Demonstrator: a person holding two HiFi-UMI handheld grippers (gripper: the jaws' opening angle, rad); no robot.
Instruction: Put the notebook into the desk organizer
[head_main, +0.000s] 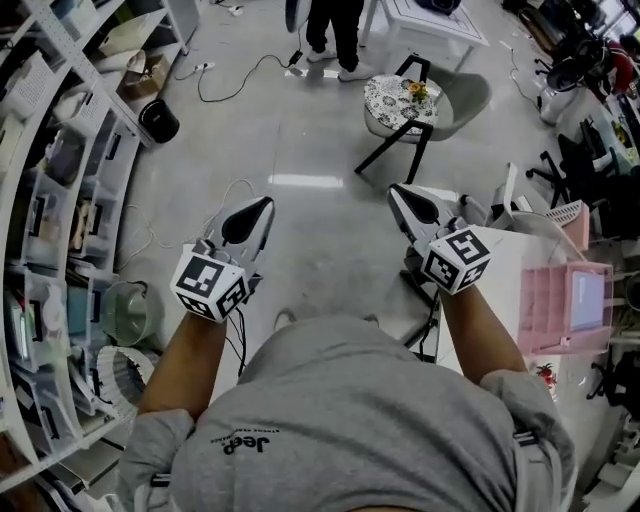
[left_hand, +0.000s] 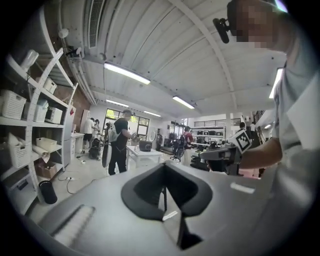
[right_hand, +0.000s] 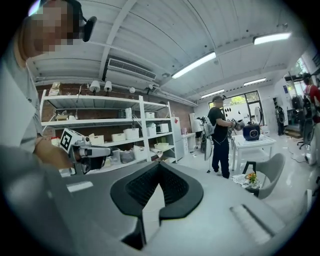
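- Notebook (head_main: 588, 300): seemingly the pale flat item standing inside the pink desk organizer (head_main: 542, 312); its identity cannot be confirmed.
- Desk organizer: rests on the white table (head_main: 510, 270), to the right of the right gripper (head_main: 399, 192), about level with that gripper's marker cube.
- Right gripper: jaws together, nothing between them; held over the floor beside the table's edge.
- Left gripper (head_main: 260, 207): jaws together, empty; side by side with the right one, well apart from the organizer.
- Ahead of both grippers: a chair with a floral cushion (head_main: 402, 100) and a standing person (head_main: 335, 30).
- Left of the left gripper: shelving (head_main: 60, 210).
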